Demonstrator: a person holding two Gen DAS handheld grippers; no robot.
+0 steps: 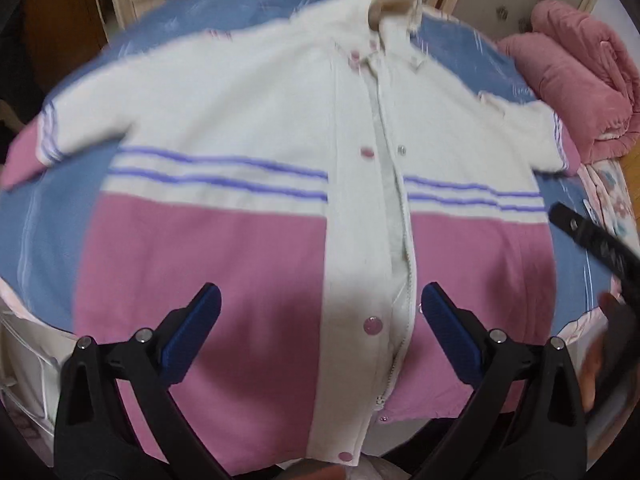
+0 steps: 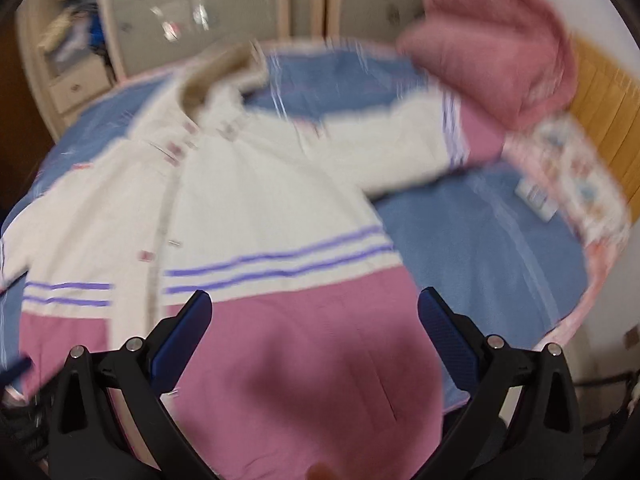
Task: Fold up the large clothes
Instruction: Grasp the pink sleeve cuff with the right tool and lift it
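the left gripper (image 1: 320, 312) hangs with its blue-padded jaws spread wide, nothing between them, above the pink hem of the jacket (image 1: 248, 128), right over the buttoned placket. the right gripper (image 2: 316, 316) is likewise spread apart and empty, over the jacket's pink lower panel near its side edge. the jacket lies flat, front up, sleeves out, collar farthest away, on a blue blanket (image 1: 44, 224). a rolled pink quilt (image 1: 580, 76) sits beyond one sleeve.

left tool (image 1: 320, 304): jaws spread, empty | right tool (image 2: 316, 312): jaws spread, empty
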